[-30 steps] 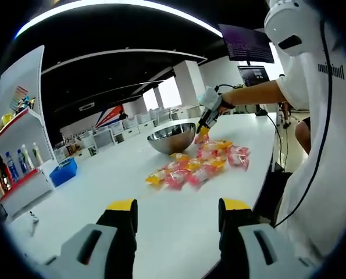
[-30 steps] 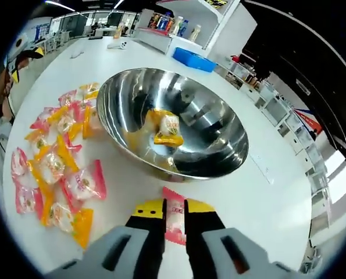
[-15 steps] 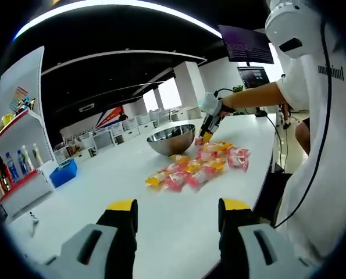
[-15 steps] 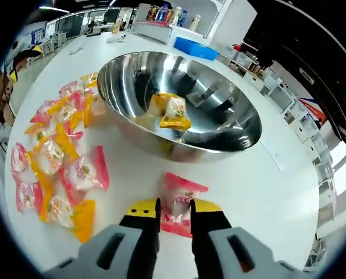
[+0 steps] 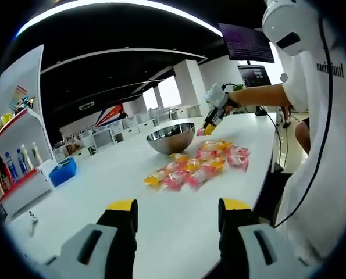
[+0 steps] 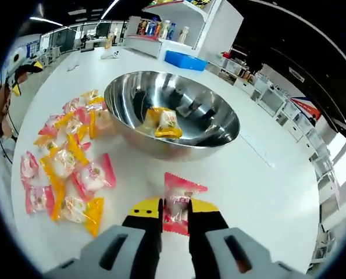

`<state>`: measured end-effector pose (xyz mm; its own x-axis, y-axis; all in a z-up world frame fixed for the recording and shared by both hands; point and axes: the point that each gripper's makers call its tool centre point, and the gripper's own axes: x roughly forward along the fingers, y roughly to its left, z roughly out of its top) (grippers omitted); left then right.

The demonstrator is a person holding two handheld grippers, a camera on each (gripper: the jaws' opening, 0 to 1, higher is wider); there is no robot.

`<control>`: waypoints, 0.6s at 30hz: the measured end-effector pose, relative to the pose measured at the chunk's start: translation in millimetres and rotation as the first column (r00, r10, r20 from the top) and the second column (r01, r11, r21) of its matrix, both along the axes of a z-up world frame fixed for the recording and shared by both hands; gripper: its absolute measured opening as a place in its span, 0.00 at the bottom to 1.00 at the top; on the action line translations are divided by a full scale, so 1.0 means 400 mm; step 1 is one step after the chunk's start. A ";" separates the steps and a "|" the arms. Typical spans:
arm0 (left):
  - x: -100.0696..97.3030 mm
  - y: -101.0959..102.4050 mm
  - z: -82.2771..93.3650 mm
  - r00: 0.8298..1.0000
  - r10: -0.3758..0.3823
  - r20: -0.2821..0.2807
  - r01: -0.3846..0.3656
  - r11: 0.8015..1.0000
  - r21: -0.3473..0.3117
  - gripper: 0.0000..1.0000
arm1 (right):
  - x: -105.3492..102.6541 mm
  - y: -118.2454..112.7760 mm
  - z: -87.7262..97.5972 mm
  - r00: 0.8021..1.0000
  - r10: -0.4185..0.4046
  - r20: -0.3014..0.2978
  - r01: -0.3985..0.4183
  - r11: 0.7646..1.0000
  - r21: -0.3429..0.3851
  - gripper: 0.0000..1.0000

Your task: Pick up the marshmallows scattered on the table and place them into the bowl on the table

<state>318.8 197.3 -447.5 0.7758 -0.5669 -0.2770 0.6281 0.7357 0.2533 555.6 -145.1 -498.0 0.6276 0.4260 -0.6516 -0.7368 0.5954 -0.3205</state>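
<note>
Right gripper (image 6: 174, 214) pinches a pink marshmallow packet (image 6: 179, 200) short of the bowl (image 6: 171, 122) (one packet inside), many left scattered; left gripper (image 5: 177, 216) spread, empty.

This is looking like an open-plan office or showroom. A long white surface (image 5: 161, 197) is stretching toward rows of white desks and chairs (image 5: 111, 136); beyond its far end a white display shelf of bottled drinks (image 5: 18, 160) is standing, and dark wall screens (image 5: 246, 43) are hanging above it.
</note>
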 end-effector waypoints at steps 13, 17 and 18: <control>0.005 -0.012 0.009 1.000 -0.017 0.004 0.017 1.000 0.006 0.56 | -0.033 -0.014 0.136 0.993 -0.014 0.116 0.003 0.996 0.092 0.17; 0.004 -0.017 0.016 1.000 -0.022 0.007 0.022 1.000 0.015 0.56 | -0.040 0.009 0.179 0.988 0.005 0.157 -0.022 0.994 0.111 0.17; 0.004 -0.019 0.018 1.000 -0.024 0.009 0.024 1.000 0.015 0.56 | -0.042 0.015 0.188 0.986 0.010 0.166 -0.029 0.993 0.113 0.17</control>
<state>320.4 189.8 -440.2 0.7646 -0.5811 -0.2789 0.6431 0.7167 0.2699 538.8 -139.1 -422.7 0.7131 0.5052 -0.4860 -0.6915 0.6212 -0.3687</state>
